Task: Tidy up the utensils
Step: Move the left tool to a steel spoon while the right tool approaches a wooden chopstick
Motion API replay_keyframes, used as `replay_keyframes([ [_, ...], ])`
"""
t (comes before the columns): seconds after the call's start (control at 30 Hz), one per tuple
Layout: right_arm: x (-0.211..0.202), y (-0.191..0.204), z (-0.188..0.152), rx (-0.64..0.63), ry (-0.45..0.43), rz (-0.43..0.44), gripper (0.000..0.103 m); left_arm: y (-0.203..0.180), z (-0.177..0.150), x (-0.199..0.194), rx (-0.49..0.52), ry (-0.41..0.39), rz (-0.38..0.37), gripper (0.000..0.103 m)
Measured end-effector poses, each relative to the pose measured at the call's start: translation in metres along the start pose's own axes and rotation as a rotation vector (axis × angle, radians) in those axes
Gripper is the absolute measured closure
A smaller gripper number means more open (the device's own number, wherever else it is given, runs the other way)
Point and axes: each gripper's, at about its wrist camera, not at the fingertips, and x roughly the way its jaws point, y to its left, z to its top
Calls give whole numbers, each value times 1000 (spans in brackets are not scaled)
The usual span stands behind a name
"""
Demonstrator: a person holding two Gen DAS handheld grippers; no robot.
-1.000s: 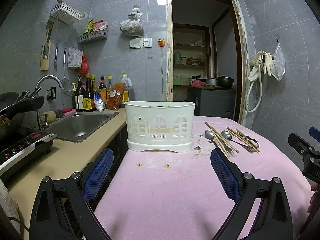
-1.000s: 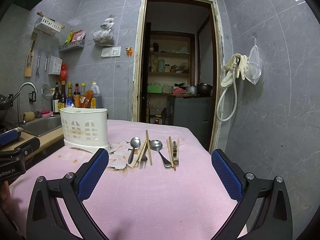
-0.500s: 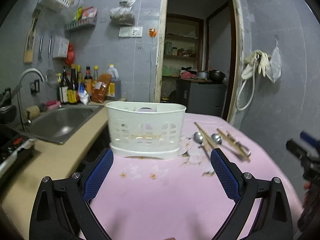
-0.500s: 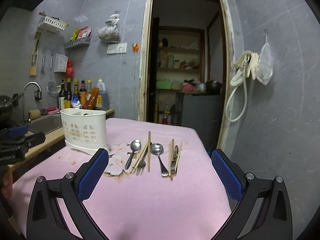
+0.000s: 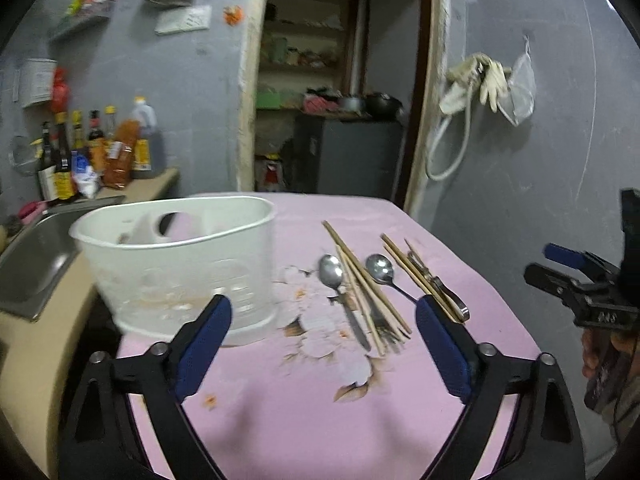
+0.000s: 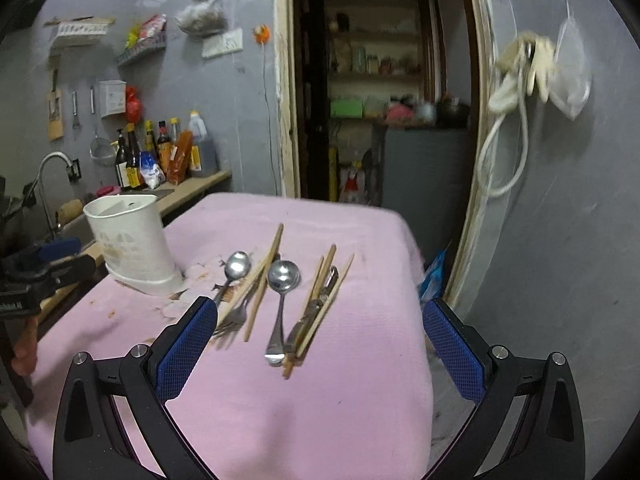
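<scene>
A white plastic utensil holder point(image 5: 176, 264) stands on the pink tablecloth point(image 5: 304, 408), also in the right wrist view point(image 6: 132, 248). Right of it lie two spoons point(image 5: 332, 272) point(image 6: 282, 280), a fork point(image 6: 232, 320), several wooden chopsticks point(image 5: 360, 276) point(image 6: 264, 276) and a knife point(image 6: 316, 312). My left gripper point(image 5: 320, 340) is open and empty, just in front of the holder and utensils. My right gripper point(image 6: 320, 344) is open and empty, above the near ends of the utensils.
A sink point(image 5: 28, 256) and counter with sauce bottles point(image 5: 92, 148) lie to the left. An open doorway point(image 6: 380, 92) is behind the table. A hose and gloves point(image 6: 520, 76) hang on the right wall. The table's right edge point(image 6: 420, 320) drops to the floor.
Both grippers have moved forward and tilted down toward the table; the holder and utensils now appear closer. Nothing on the table has moved.
</scene>
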Motion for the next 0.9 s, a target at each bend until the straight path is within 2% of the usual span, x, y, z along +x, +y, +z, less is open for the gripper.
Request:
replay_keyframes([
  [0.07,12,-12,4,29,31,37,6,-5,4,17,23,29,-13,27],
  [0.13,26,-22,8,51,65,64,17,-10,8,33,45,59,-21,42],
  [0.2,48,-35,13,79,120,90,30,-15,12,54,62,99,-30,50],
  [0.23,58,-39,14,96,143,101,33,-15,13,63,61,116,-36,55],
  [0.3,73,-46,17,122,181,123,51,-16,17,83,53,155,-43,62],
  [0.43,104,-58,25,146,249,137,62,-11,22,121,20,222,-36,75],
  [0.6,141,-66,32,162,329,150,77,-4,24,150,-3,263,6,79],
  [0.77,168,-68,37,181,390,159,83,6,22,165,-32,279,31,79],
  [0.9,187,-68,43,189,426,148,84,11,24,174,-70,297,21,79],
])
